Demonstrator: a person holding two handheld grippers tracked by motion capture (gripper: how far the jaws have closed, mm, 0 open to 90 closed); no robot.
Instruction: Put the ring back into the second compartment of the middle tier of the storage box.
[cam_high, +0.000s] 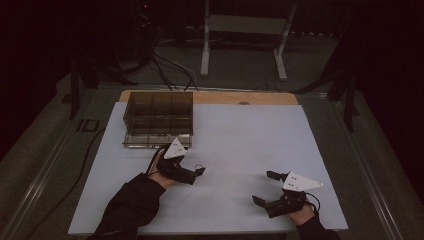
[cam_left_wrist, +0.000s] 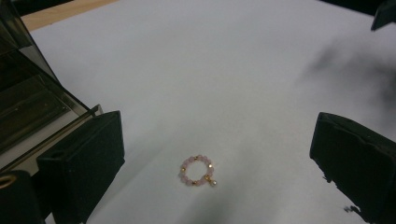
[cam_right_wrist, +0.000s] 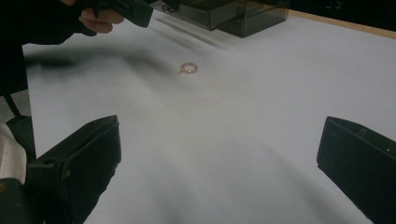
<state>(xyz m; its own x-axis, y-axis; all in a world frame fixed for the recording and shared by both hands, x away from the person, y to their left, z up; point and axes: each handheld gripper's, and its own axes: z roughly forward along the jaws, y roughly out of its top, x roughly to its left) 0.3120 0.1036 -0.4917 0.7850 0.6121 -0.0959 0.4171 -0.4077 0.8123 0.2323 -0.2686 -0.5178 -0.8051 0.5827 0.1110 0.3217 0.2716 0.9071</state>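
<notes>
Left gripper view: the left gripper (cam_left_wrist: 212, 154) hangs wide open and empty over the bead ring (cam_left_wrist: 198, 171), low centre on the worktop (cam_left_wrist: 224, 70). Looks like the approach step; next, drop and pinch carefully. The right gripper (cam_high: 267, 187) is open too, idle.

The room is dim, its edges lost in darkness. A white sheet (cam_high: 250, 140) covers a wooden table (cam_high: 260, 98) on grey floor (cam_high: 45, 145). Behind stands a pale metal frame (cam_high: 205, 45), with dark cables (cam_high: 170, 67) trailing beside it.
</notes>
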